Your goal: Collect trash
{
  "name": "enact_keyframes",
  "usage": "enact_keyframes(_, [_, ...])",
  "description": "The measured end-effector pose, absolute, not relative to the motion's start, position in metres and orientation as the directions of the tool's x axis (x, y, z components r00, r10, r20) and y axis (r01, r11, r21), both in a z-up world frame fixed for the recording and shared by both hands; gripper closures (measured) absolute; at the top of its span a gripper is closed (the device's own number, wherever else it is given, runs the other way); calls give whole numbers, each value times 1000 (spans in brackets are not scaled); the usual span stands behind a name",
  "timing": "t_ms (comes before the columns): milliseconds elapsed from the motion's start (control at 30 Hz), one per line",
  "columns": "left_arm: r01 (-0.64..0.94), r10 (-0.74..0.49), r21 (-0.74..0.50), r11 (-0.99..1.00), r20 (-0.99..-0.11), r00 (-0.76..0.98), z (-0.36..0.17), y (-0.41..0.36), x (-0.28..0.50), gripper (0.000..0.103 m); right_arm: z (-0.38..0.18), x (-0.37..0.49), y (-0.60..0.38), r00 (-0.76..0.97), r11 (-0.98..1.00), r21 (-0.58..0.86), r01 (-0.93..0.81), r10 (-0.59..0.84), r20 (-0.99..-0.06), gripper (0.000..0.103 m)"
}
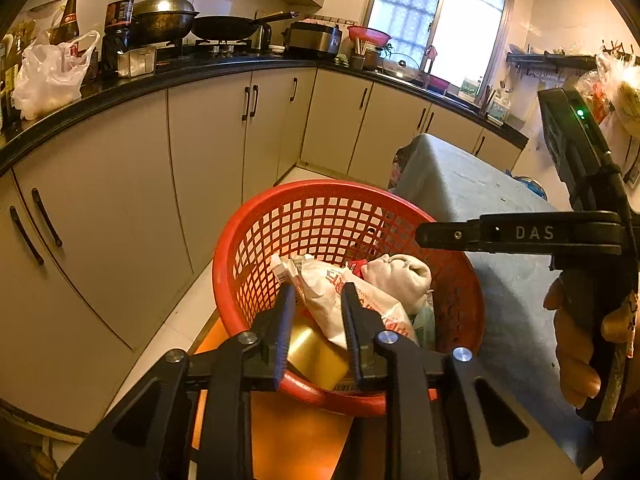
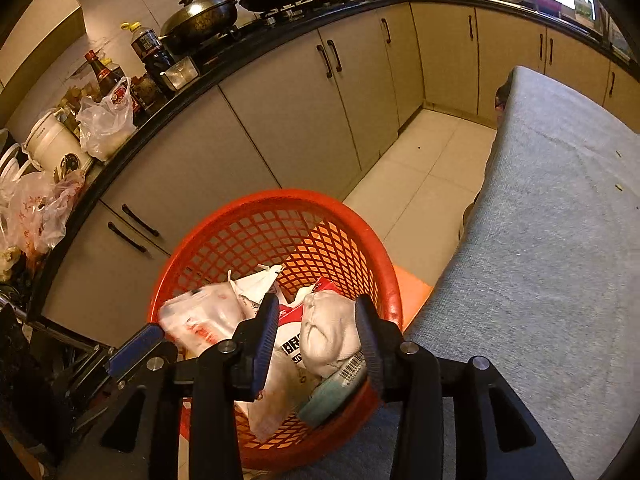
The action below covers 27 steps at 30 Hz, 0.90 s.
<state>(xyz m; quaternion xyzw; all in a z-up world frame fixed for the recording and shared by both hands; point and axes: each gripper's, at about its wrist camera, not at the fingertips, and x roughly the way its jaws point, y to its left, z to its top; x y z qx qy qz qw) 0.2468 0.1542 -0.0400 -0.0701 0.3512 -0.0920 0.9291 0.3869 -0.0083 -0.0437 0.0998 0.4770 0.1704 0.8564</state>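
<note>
A red mesh basket (image 1: 256, 248) sits beside the grey-covered table (image 1: 480, 200); it also shows in the right wrist view (image 2: 224, 240). It holds trash: a white printed wrapper (image 1: 324, 292), a crumpled white wad (image 1: 400, 272), a gold-yellow package (image 1: 316, 352). My left gripper (image 1: 318, 296) hovers over the basket's near rim, open, with the wrapper between its fingers below. My right gripper (image 2: 316, 308) is open above the white wad (image 2: 324, 332) and a red-and-white pack (image 2: 294, 320). A teal item (image 2: 328, 398) lies at the basket's near side. The right gripper also shows in the left wrist view (image 1: 500, 234).
Beige cabinets (image 1: 208, 136) under a black counter (image 1: 160, 76) run along the left and back. The counter carries bottles (image 1: 118, 24), a wok (image 1: 164, 20), a pan and plastic bags (image 1: 48, 72). Tiled floor (image 2: 424, 184) lies between cabinets and table (image 2: 552, 240).
</note>
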Motion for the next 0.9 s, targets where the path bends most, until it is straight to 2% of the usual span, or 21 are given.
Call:
enact_keyframes(67, [117, -213, -190, 975, -635, 742, -40, 152, 246, 69, -42, 385, -11, 492, 923, 333, -194, 385, -781, 60])
enact_keyframes(167, [113, -212, -194, 974, -631, 746, -36, 151, 246, 65, -38, 382, -14, 502, 925, 328, -193, 380, -777, 60])
enact_keyframes(200, [105, -209, -201, 974, -623, 754, -35, 152, 244, 63, -37, 381, -16, 506, 926, 326, -192, 378, -775, 58])
enact_keyframes(267, [78, -189, -203, 976, -612, 768, -31, 154, 241, 52, -32, 378, -20, 518, 928, 322, -188, 372, -770, 54])
enact_keyframes(333, [66, -182, -212, 975, -592, 785, -24, 155, 237, 49, -27, 375, -24, 534, 932, 310, -185, 360, -765, 52])
enact_keyframes(400, [55, -168, -208, 977, -579, 798, -18, 154, 232, 45, -22, 370, -28, 555, 940, 291, -179, 340, -759, 44])
enact_keyframes(567, [-1, -102, -187, 982, -538, 837, -4, 151, 219, 18, -10, 356, -36, 601, 959, 227, -168, 283, -748, 32])
enact_keyframes(667, [-47, -49, -164, 985, -537, 842, 0, 148, 218, 15, -5, 345, -42, 626, 972, 179, -155, 237, -743, 22])
enact_keyframes(900, [-200, 128, -56, 978, -594, 794, 1, 141, 215, 15, 3, 316, -62, 676, 991, 84, -104, 132, -725, 12])
